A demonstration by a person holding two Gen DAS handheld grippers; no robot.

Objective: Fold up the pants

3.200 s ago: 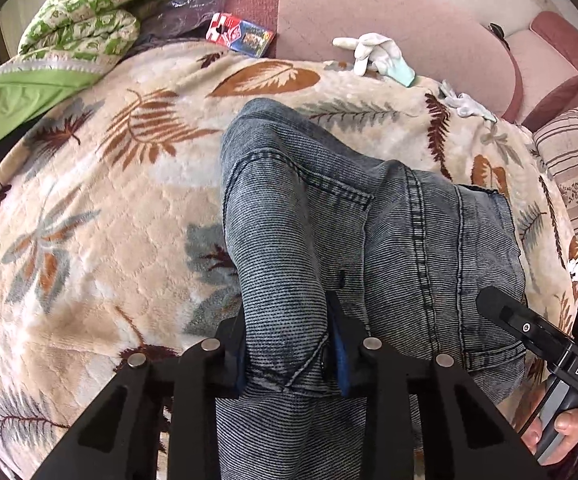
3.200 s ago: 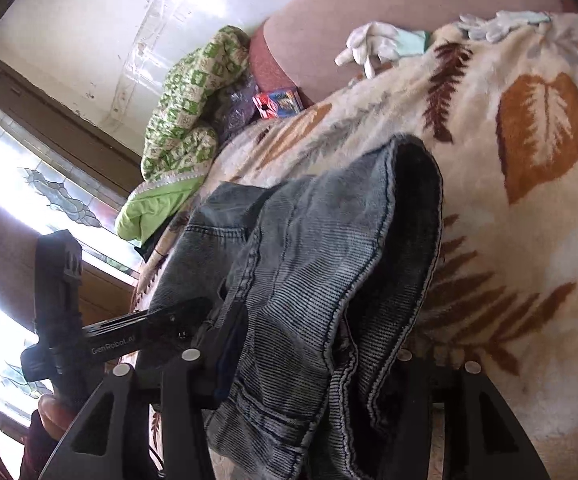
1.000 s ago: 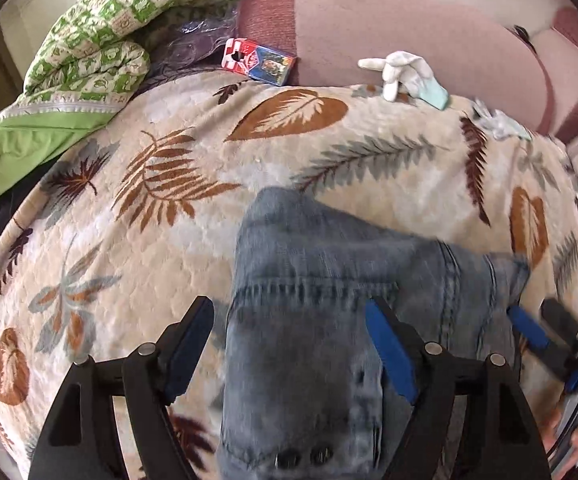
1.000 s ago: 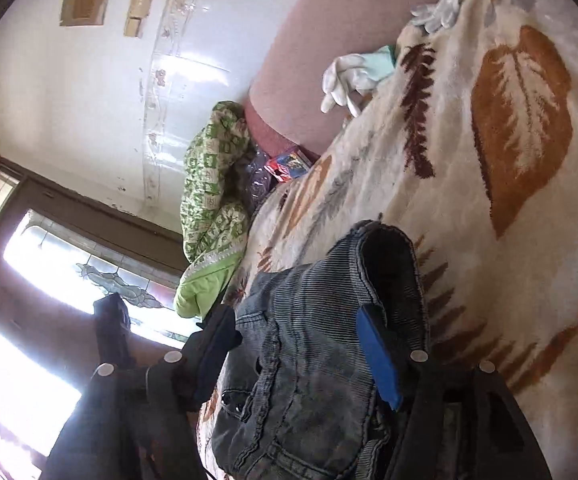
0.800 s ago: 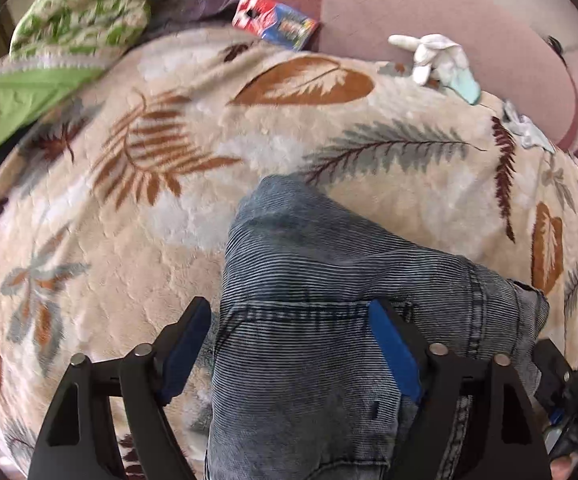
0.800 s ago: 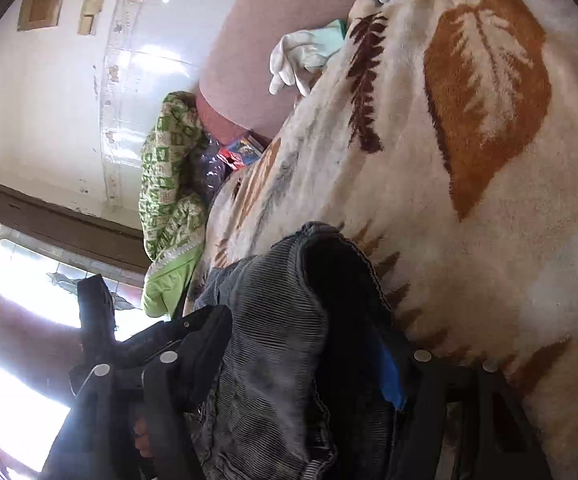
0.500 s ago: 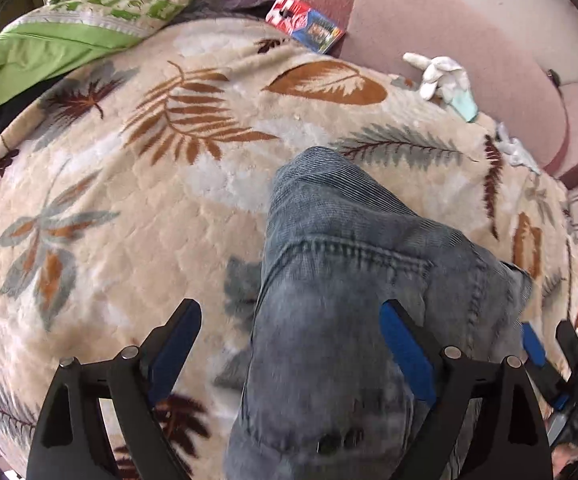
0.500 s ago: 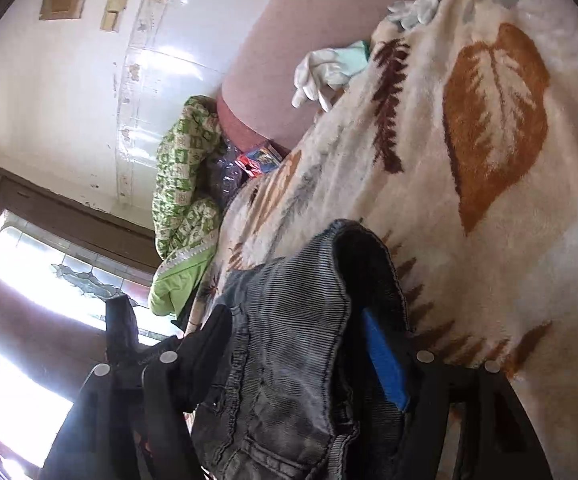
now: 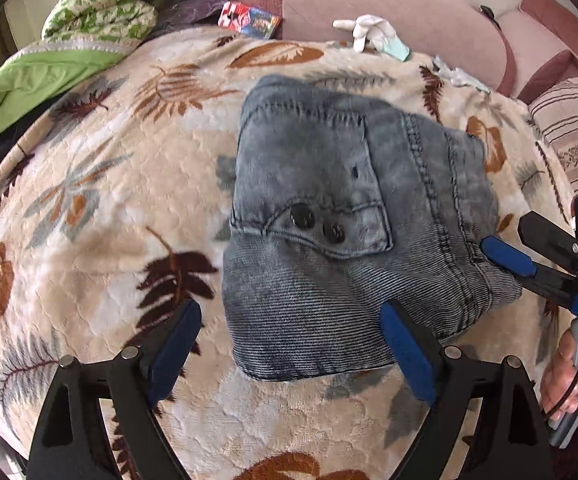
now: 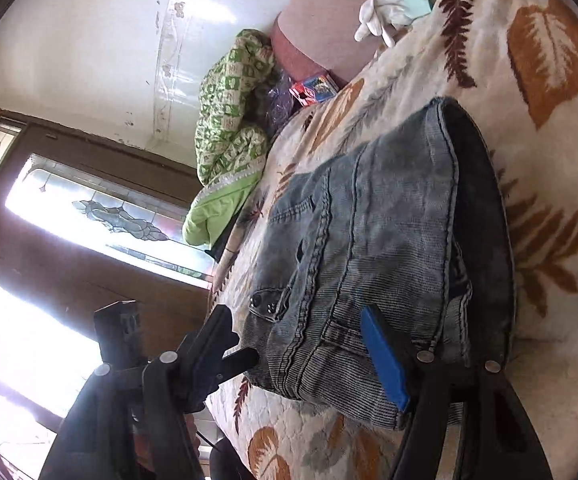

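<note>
The left gripper (image 9: pixel 285 354) is hanging over the near edge of the folded pants (image 9: pixel 341 220), its blue pads spread wide and gripping nothing; the denim's near hem is lying between and just beyond the fingertips, untouched as far as I can see. Under it, the leaf-patterned blanket (image 9: pixel 89 208) is covering the bed, and the pants are sitting on it as a thick, squarish bundle, back pocket and two dark snaps facing up. Moving right, the right gripper (image 9: pixel 505 276) is sitting at the bundle's right edge, jaws partly apart around the stacked layers; from its own camera the blue pad (image 10: pixel 385 360) is lying against the waistband side, but I cannot tell whether it is actually pressing. A hand (image 9: pixel 569 368) is working its handle.

The denim looks heavy and fairly stiff for cloth, so I expect it is holding its fold without springing open, yet sagging if lifted by one corner. Taking it through all layers at a seamed edge seems safest.
</note>
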